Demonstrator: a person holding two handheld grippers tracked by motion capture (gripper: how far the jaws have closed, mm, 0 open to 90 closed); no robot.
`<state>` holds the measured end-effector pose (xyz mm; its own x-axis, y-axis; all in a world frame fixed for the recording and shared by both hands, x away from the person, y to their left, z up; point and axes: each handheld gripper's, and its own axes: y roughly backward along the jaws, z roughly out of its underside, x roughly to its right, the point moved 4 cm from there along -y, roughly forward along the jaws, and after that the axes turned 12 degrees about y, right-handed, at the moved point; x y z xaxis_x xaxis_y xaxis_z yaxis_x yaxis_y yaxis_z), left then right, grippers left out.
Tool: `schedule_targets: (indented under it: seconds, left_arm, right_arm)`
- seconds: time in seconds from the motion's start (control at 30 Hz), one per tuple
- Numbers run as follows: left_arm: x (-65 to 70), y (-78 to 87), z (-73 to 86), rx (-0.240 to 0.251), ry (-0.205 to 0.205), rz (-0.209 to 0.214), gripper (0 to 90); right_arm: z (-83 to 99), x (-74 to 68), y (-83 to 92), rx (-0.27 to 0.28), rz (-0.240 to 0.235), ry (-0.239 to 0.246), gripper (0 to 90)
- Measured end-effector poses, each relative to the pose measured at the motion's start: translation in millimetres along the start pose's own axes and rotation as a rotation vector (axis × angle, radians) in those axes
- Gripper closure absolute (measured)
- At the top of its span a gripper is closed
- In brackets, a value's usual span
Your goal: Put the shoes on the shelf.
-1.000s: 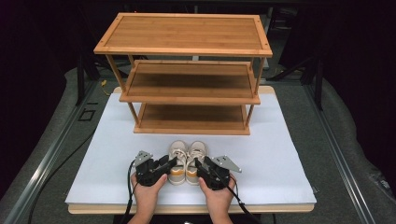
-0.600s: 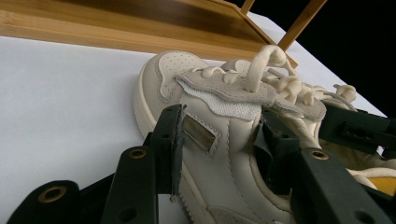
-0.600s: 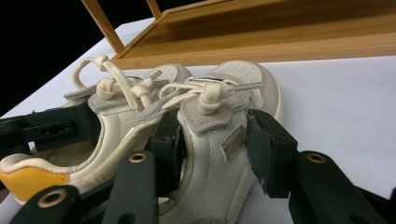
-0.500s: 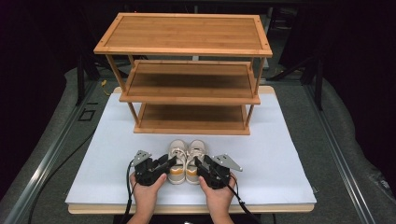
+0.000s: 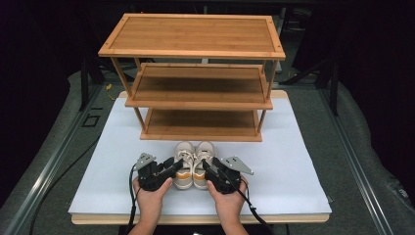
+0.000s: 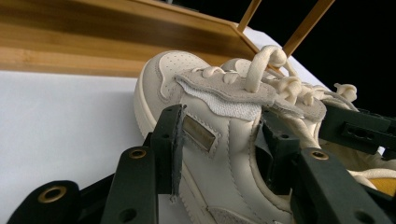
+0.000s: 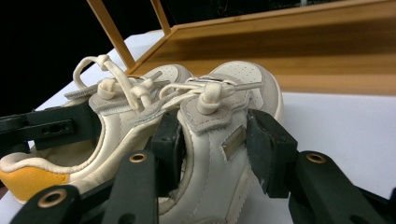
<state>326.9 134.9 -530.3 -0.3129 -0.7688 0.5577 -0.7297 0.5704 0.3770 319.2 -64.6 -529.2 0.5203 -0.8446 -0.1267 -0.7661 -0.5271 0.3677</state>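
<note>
Leather, cream and smooth with stitched seams, sits between the black jaws of both our tools. Our left gripper point(image 5: 177, 164) clamps the left shoe point(image 6: 210, 140): one pad on its outer side wall by a small metal tag, the other inside the opening. Our right gripper point(image 5: 209, 168) grips the right shoe point(image 7: 219, 135) the same way. Both shoes stand side by side, touching, on the white matte table point(image 5: 293, 161), with thick knotted laces, grey suede tongues, perforated rounded toes and a mustard heel patch. Just beyond the toes stands a three-tier shelf point(image 5: 195, 73) of warm slatted bamboo with thin slanted legs.
</note>
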Motion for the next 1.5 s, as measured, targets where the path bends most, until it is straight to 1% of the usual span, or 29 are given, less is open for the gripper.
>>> schedule_targets:
  seconds: [0.03, 0.1, 0.13, 0.17, 0.2, 0.23, 0.27, 0.3, 0.33, 0.37, 0.4, 0.47, 0.5, 0.53, 0.63, 0.67, 0.7, 0.77, 0.83, 0.87, 0.9, 1.0, 1.03, 1.1, 1.13, 1.23, 1.43, 1.47, 1.5]
  left_arm:
    - [1.0, 0.9, -2.3, 0.002, 0.004, 0.002, 56.9]
    - [2.5, 2.1, -6.2, 0.003, 0.012, 0.008, 56.9]
    - [3.1, 2.6, -7.7, 0.005, 0.016, 0.011, 56.9]
    - [3.8, 3.5, -9.8, 0.006, 0.015, 0.013, 56.9]
    - [3.8, 3.5, -9.8, 0.006, 0.015, 0.013, 56.9]
    - [5.2, 4.6, -12.6, 0.009, 0.01, 0.013, 56.9]
    - [6.8, 5.4, -14.7, 0.012, 0.007, 0.011, 56.9]
    - [9.3, 6.8, -18.6, 0.015, 0.002, 0.007, 56.9]
    - [9.3, 6.8, -18.6, 0.015, 0.002, 0.007, 56.9]
    - [13.0, 8.5, -24.4, 0.02, -0.006, 0.004, 56.9]
    - [14.9, 9.4, -27.2, 0.022, -0.01, 0.003, 56.9]
    - [16.8, 10.3, -30.2, 0.022, -0.014, 0.003, 56.9]
    - [18.3, 11.0, -32.4, 0.024, -0.016, 0.003, 56.9]
    - [20.8, 12.4, -36.0, 0.028, -0.017, 0.005, 56.9]
    - [25.8, 15.3, -43.6, 0.035, -0.014, 0.009, 56.9]
    - [27.6, 16.2, -46.3, 0.04, -0.018, 0.011, 56.9]
    - [31.6, 19.2, -51.9, 0.047, -0.024, 0.011, 56.9]
    - [33.1, 20.2, -54.4, 0.054, -0.025, 0.012, 56.9]
    - [36.4, 23.7, -61.3, 0.058, -0.023, 0.017, 57.0]
    - [36.4, 23.7, -61.3, 0.058, -0.023, 0.017, 57.0]
    - [37.9, 25.0, -64.4, 0.064, -0.023, 0.02, 57.0]
    - [42.7, 30.4, -73.2, 0.073, -0.028, 0.021, 57.0]
    - [42.7, 30.4, -73.2, 0.073, -0.028, 0.021, 57.0]
    - [45.4, 34.4, -79.0, 0.079, -0.03, 0.024, 57.0]
    - [45.4, 34.4, -79.0, 0.079, -0.03, 0.024, 57.0]
    - [48.2, 37.3, -83.2, 0.084, -0.031, 0.025, 57.0]
    - [54.3, 41.0, -89.9, 0.087, -0.032, 0.028, 57.0]
    - [55.2, 41.4, -90.7, 0.085, -0.032, 0.03, 57.0]
    - [55.9, 41.8, -91.6, 0.086, -0.034, 0.031, 57.0]
  right_arm:
    - [-2.4, 0.4, -0.4, -0.016, 0.119, 0.005, 57.6]
    - [-7.8, -0.4, 0.8, -0.008, 0.098, 0.006, 57.6]
    - [-10.1, -1.0, 1.9, 0.002, 0.042, 0.005, 57.6]
    - [-11.9, -1.0, 1.6, 0.001, 0.083, 0.004, 57.6]
    - [-11.9, -1.0, 1.6, 0.001, 0.083, 0.004, 57.6]
    - [-14.1, -0.8, 2.3, -0.005, 0.113, 0.008, 57.7]
    - [-17.0, -1.6, 2.6, 0.011, 0.081, 0.007, 57.7]
    - [-21.6, -2.5, 3.2, 0.017, 0.081, 0.005, 57.7]
    - [-21.6, -2.5, 3.2, 0.017, 0.081, 0.005, 57.7]
    - [-26.2, -3.3, 4.8, 0.01, 0.083, 0.01, 57.7]
    - [-28.9, -3.6, 5.1, 0.017, 0.083, 0.006, 57.7]
    - [-31.6, -3.6, 6.2, 0.014, 0.08, 0.007, 57.7]
    - [-37.2, -4.0, 7.2, 0.026, 0.081, 0.003, 57.7]
    - [-37.2, -4.0, 7.2, 0.026, 0.081, 0.003, 57.7]
    - [-50.3, -4.3, 12.2, 0.031, 0.081, 0.004, 57.7]
    - [-50.3, -4.3, 12.2, 0.031, 0.081, 0.004, 57.7]
    - [-57.8, -5.3, 14.0, 0.043, 0.086, 0.008, 57.7]
    - [-60.9, -5.7, 15.3, 0.041, 0.089, 0.013, 57.7]
    - [-70.0, -7.6, 17.8, 0.047, 0.078, 0.018, 57.8]
    - [-70.0, -7.6, 17.8, 0.047, 0.078, 0.018, 57.8]
    - [-76.0, -8.5, 18.9, 0.05, 0.079, 0.019, 57.8]
    - [-83.7, -10.5, 20.3, 0.059, 0.08, 0.021, 57.8]
    - [-83.7, -10.5, 20.3, 0.059, 0.08, 0.021, 57.8]
    - [-91.5, -12.5, 23.1, 0.062, 0.074, 0.029, 57.8]
    - [-93.6, -13.1, 23.7, 0.063, 0.082, 0.029, 57.7]
    - [-99.2, -14.5, 25.4, 0.067, 0.077, 0.036, 57.8]
    - [-106.1, -15.1, 29.4, 0.07, 0.066, 0.029, 57.8]
    - [-107.5, -15.1, 29.5, 0.081, 0.071, 0.028, 57.8]
    - [-108.4, -15.1, 30.9, 0.072, 0.072, 0.029, 57.8]
